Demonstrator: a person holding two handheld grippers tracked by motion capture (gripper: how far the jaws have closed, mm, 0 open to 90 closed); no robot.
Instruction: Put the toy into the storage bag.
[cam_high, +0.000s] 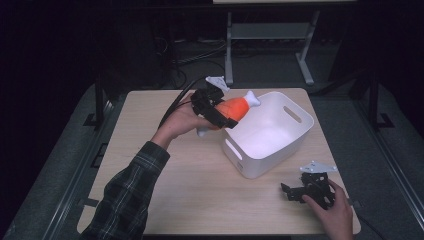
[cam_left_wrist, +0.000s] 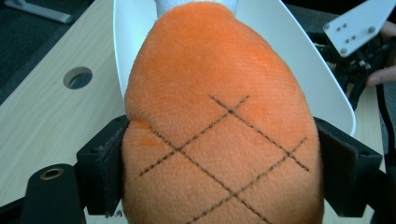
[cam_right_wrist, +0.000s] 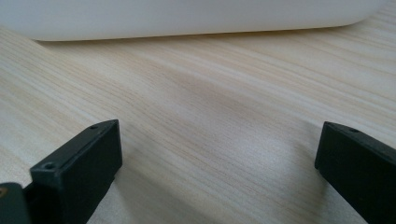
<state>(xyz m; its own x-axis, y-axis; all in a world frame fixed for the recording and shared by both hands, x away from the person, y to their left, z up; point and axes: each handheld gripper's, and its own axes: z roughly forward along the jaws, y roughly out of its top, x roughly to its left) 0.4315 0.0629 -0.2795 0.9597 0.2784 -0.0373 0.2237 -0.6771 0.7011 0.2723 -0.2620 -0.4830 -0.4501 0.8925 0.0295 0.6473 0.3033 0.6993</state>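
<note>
Over the bin's (cam_high: 270, 131) near-left rim in the high view: left gripper (cam_high: 216, 107) clamped on an orange plush drumstick (cam_high: 235, 108), held tilted above the counter (cam_high: 190, 185), white tip pointing into the bin. Best carried further over the opening, lowered, then released. Right gripper (cam_high: 306, 190) resting low at the near right corner, apart from the bin.

In the left gripper view: jaws pressed into both sides of the plush (cam_left_wrist: 219, 126); white bin (cam_left_wrist: 322, 93) just beyond.

In the right gripper view: jaws apart, nothing between, pale wood grain (cam_right_wrist: 219, 121), bin wall (cam_right_wrist: 187, 18) ahead. Dark room, metal frame behind.

Plush drumstick (cam_high: 235, 109) above the bin's (cam_high: 295, 136) left rim, on the table (cam_high: 200, 190).
</note>
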